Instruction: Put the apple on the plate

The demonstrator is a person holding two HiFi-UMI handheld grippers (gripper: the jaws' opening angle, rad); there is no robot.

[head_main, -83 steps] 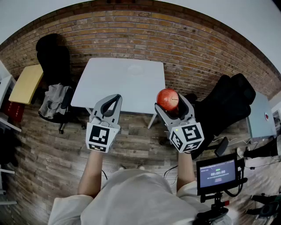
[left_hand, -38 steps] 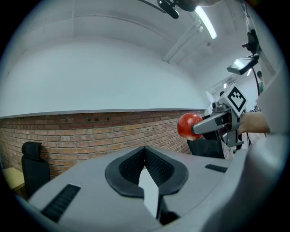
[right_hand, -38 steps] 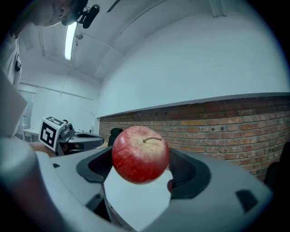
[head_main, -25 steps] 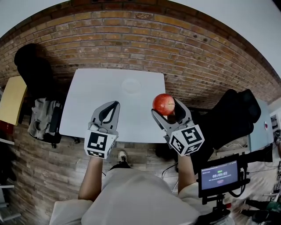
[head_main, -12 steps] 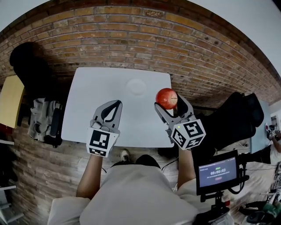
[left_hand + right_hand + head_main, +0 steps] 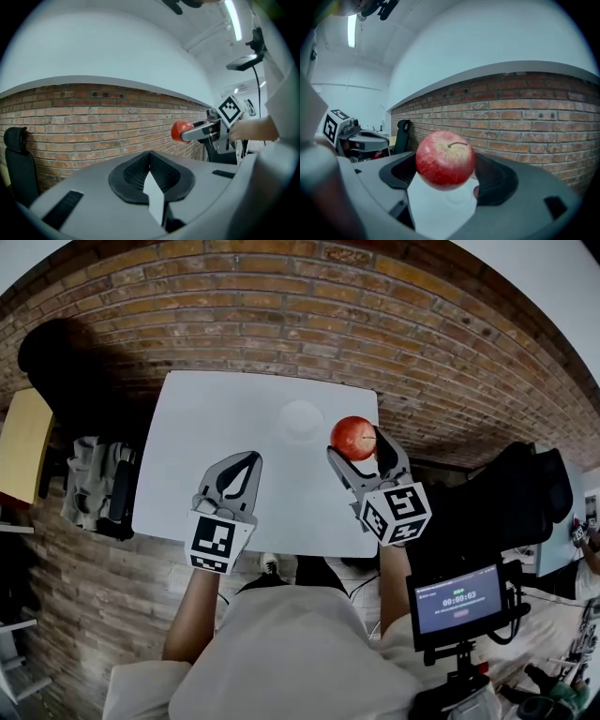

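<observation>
The red apple (image 6: 353, 438) is held in the air in my right gripper (image 6: 358, 448), which is shut on it. It hangs over the right part of the white table (image 6: 206, 418), just right of the white plate (image 6: 302, 418). In the right gripper view the apple (image 6: 445, 159) fills the space between the dark pads (image 6: 499, 180), with the faint round plate (image 6: 458, 195) on the table below. My left gripper (image 6: 251, 458) is shut and holds nothing, over the table's front left. The left gripper view shows the apple (image 6: 179, 131) and the right gripper (image 6: 190, 133) off to the right.
A brick wall (image 6: 281, 306) runs behind the table. A black chair (image 6: 61, 357) and a chair with grey clothes (image 6: 94, 479) stand at the left beside a yellow table (image 6: 19, 451). At the right sit a black bag (image 6: 511, 502) and a small monitor (image 6: 459, 601).
The person has moved up to the table. Both grippers went from the table's front edge to over its top, and the apple now hangs beside the plate. Neither grip has changed.
</observation>
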